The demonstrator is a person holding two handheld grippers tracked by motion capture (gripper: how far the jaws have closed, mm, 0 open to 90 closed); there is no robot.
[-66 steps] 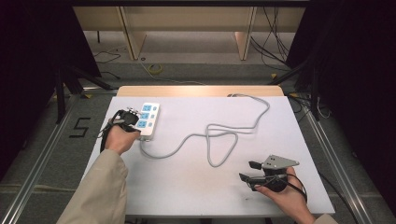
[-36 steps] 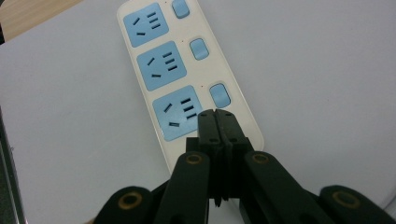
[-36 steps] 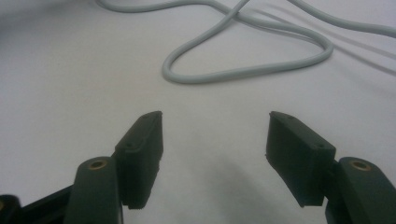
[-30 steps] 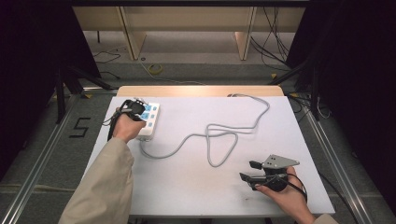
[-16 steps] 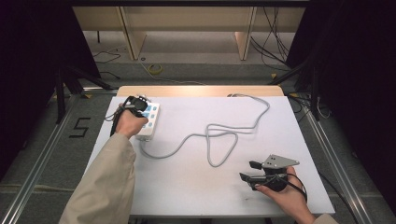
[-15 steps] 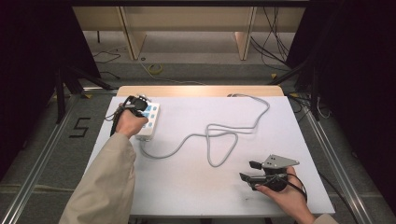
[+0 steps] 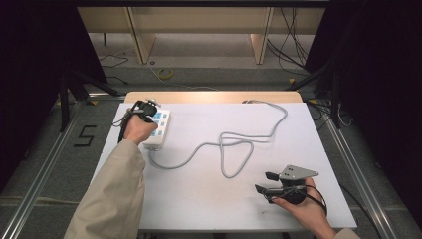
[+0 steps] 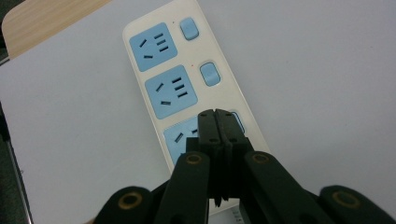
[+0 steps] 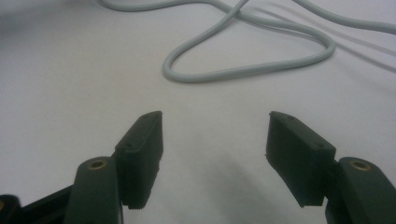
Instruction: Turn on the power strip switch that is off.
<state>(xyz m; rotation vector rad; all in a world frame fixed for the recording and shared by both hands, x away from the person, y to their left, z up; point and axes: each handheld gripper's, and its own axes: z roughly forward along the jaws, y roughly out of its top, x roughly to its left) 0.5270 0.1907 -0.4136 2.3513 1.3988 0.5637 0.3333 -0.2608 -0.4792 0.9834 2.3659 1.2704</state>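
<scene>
A cream power strip with blue sockets and blue rocker switches lies at the table's far left; in the left gripper view the power strip runs away from the camera. My left gripper is shut with nothing held, its tips over the nearest switch of the strip. In the high view the left gripper sits over the strip's far end. The strip's grey cable loops across the table's middle. My right gripper rests low near the front right, open and empty, with the cable loop ahead of the right gripper.
The white tabletop has a wooden strip along its far edge. Metal rails run along the floor on both sides. Cables lie on the floor behind the table.
My left gripper has moved forward along the power strip, from its near end onto its top. The right gripper has stayed still.
</scene>
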